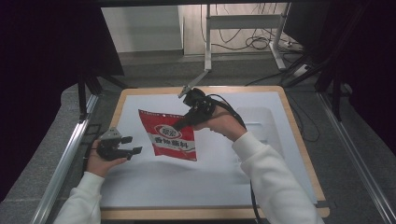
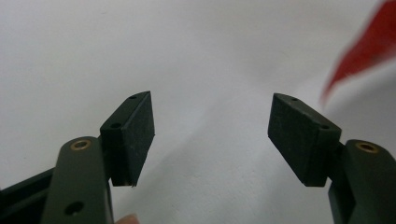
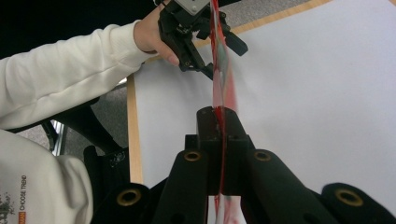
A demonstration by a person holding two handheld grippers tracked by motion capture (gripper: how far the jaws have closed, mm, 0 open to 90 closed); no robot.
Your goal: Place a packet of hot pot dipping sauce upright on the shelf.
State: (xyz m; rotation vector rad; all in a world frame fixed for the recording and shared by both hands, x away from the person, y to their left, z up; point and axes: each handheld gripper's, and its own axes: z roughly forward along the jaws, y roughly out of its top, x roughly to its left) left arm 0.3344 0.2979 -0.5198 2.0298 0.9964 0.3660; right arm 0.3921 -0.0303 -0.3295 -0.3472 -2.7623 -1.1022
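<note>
With the right gripper (image 3: 219,122) clamped on the red packet's (image 1: 171,136) edge, bring the gaping left gripper (image 1: 131,145) squarely onto its near edge.

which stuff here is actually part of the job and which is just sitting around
In use:
- red snack bag, pinched at its edge
- right gripper, shut on the bag
- left gripper, open beside it
- white table mat

Just lying about:
- clear plastic container on the mat's right side
- cables on the floor behind
- metal stand

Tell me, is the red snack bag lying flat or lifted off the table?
Lifted: the right gripper is shut on the red snack bag, which hangs edge-on.
</note>
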